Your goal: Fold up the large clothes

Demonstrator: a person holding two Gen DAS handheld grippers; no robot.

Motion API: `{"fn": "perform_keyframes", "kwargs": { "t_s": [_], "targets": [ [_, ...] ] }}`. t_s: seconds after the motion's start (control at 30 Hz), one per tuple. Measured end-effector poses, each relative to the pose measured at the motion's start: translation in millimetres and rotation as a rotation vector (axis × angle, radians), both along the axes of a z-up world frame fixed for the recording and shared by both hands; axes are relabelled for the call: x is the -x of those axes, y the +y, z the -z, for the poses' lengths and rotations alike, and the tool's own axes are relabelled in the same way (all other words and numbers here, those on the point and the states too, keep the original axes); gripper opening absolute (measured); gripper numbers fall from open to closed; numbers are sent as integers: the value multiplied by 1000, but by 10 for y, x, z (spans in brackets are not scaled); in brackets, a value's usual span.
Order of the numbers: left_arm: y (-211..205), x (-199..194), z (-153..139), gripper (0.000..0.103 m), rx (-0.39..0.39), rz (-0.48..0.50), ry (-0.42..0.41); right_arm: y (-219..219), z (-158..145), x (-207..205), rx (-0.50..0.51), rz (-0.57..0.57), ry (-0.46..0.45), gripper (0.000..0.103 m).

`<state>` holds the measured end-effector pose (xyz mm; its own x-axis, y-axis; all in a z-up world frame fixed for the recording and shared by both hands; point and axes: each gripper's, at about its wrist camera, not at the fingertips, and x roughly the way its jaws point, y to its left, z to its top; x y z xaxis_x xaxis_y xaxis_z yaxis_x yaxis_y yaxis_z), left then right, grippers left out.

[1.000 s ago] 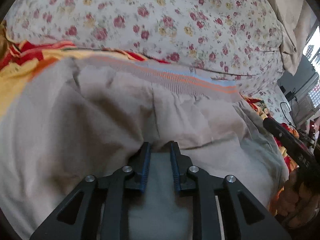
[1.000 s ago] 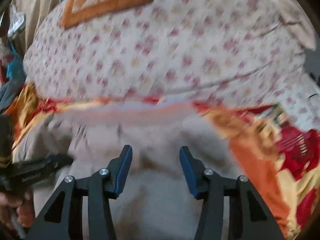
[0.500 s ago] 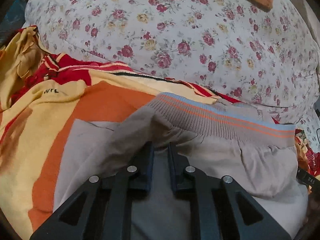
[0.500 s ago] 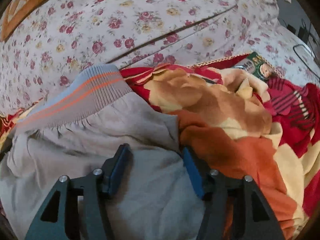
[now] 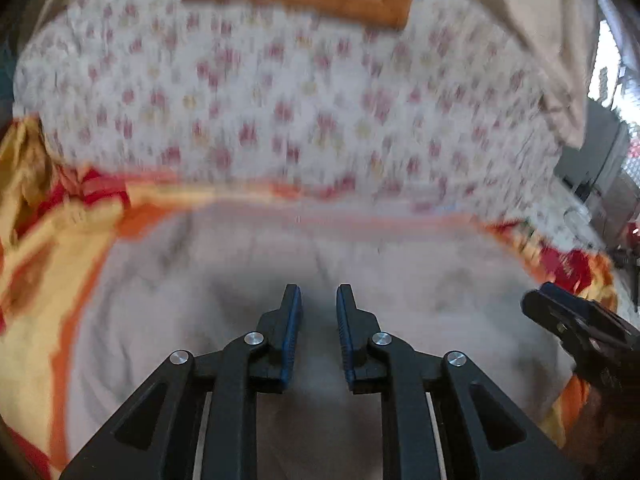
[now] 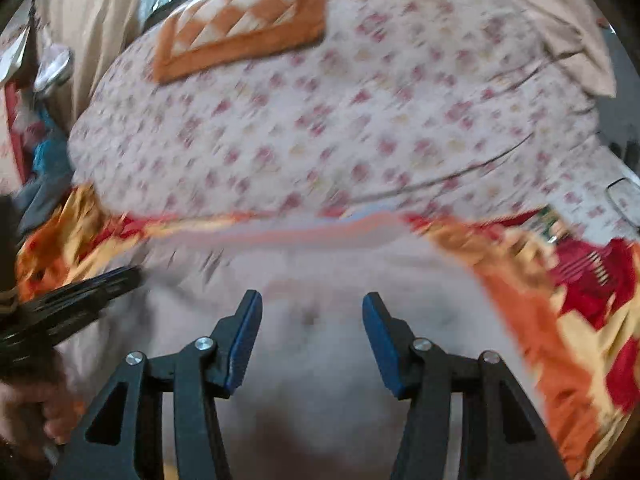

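A grey garment with an orange-striped ribbed waistband lies spread on an orange, yellow and red blanket. Both views are blurred. My left gripper hovers over the cloth with its jaws a little apart and nothing between them. My right gripper is wide open over the same garment, empty. The right gripper also shows at the right edge of the left wrist view, and the left one at the left edge of the right wrist view.
A floral-print bedspread fills the far side, with an orange patterned pillow on it. Beige curtains hang behind. The blanket spreads to the right, with a small green item at its edge.
My left gripper has let go of the grey cloth and its jaws have parted. Both grippers have drawn back and lifted; the garment now lies flatter.
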<state>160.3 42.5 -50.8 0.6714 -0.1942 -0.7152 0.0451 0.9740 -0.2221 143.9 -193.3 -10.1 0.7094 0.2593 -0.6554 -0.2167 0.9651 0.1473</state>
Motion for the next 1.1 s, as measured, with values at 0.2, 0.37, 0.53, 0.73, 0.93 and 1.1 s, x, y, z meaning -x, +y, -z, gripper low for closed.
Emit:
{"fn": "perform_keyframes", "kwargs": {
  "t_s": [0.2, 0.37, 0.53, 0.73, 0.93, 1.1],
  "targets": [
    [-31, -182, 313, 10, -38, -10, 88, 224, 484, -188, 117, -24, 188, 55],
    [-54, -167, 328, 9, -62, -13, 76, 296, 542, -172, 168, -36, 176, 58],
    [-68, -167, 346, 9, -60, -20, 78, 299, 567, -173, 175, -27, 175, 62],
    [-58, -169, 350, 9, -55, -26, 80, 361, 564, -165, 213, -23, 163, 64],
    [-53, -176, 362, 10, -48, -29, 79, 394, 592, -186, 241, -34, 168, 65],
    [-53, -167, 369, 10, -42, -23, 67, 429, 624, -207, 257, -26, 165, 67]
  ]
}}
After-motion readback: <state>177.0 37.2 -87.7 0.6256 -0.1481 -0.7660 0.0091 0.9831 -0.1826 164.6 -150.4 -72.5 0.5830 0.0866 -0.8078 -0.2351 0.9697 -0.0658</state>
